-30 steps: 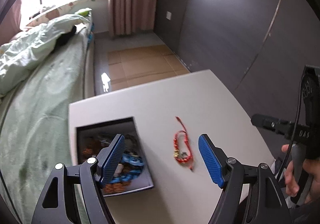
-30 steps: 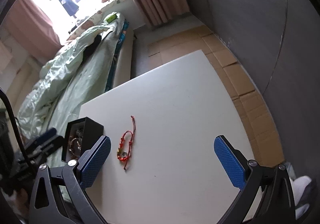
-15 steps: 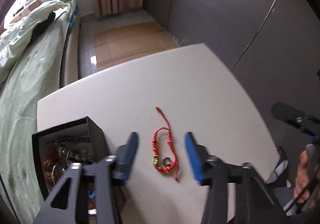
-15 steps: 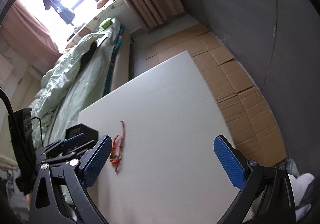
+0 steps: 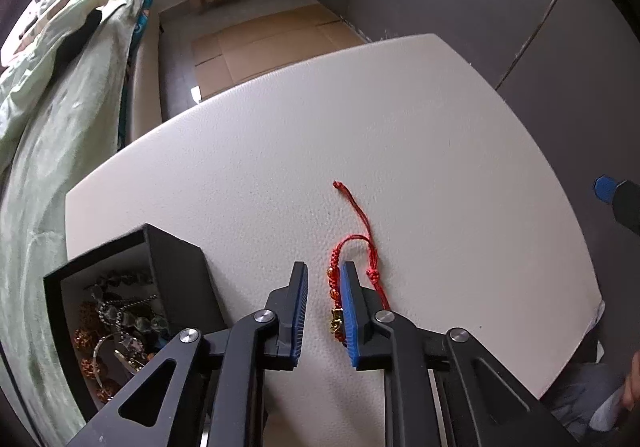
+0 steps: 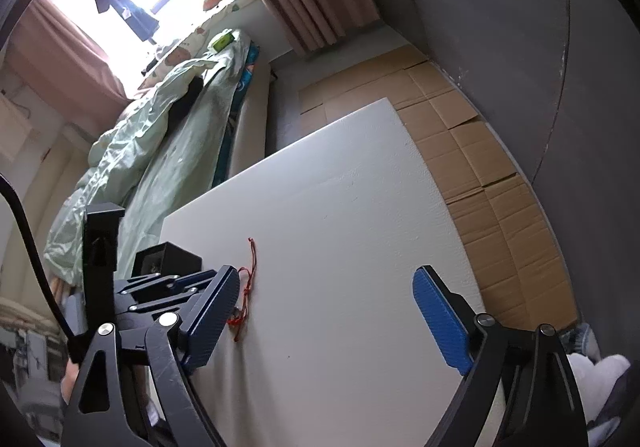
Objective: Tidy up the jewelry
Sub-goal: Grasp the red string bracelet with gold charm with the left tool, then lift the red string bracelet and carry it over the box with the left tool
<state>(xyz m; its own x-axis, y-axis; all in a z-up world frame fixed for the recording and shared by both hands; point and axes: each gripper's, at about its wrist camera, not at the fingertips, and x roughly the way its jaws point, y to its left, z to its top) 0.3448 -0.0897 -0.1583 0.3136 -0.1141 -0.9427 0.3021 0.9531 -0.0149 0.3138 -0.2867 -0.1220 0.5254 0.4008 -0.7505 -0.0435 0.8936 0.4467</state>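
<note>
Evidently the red cord bracelet [image 5: 352, 259] was a light, limp thing: a thin knotted string with a few small gold and red beads, lying flat on the white worktop [image 5: 400, 119] towards its near edge, its loose tail trailing away towards the far edge. Little weight was to be expected, and the cord was judged likely to slip or sag out of a shallow pinch. The beaded stretch was judged the best place to be taken hold of, being the thickest and least slippery part.

The left tongs [image 5: 324, 307] were pointed steeply down over that stretch and were closing, with the beads between the blue pads; the right-hand pad lay against the beads, but a gap was left to the other, so no grip had yet been made. The right tongs [image 6: 328, 311] were held wide apart above bare worktop, closing slightly, with nothing between them.

An open black box [image 5: 176, 267] stood at the near left corner of the worktop, just beside the bracelet. Inside it were seen a ball chain, amber-coloured beaded pieces and a silver hoop, heaped together.
</note>
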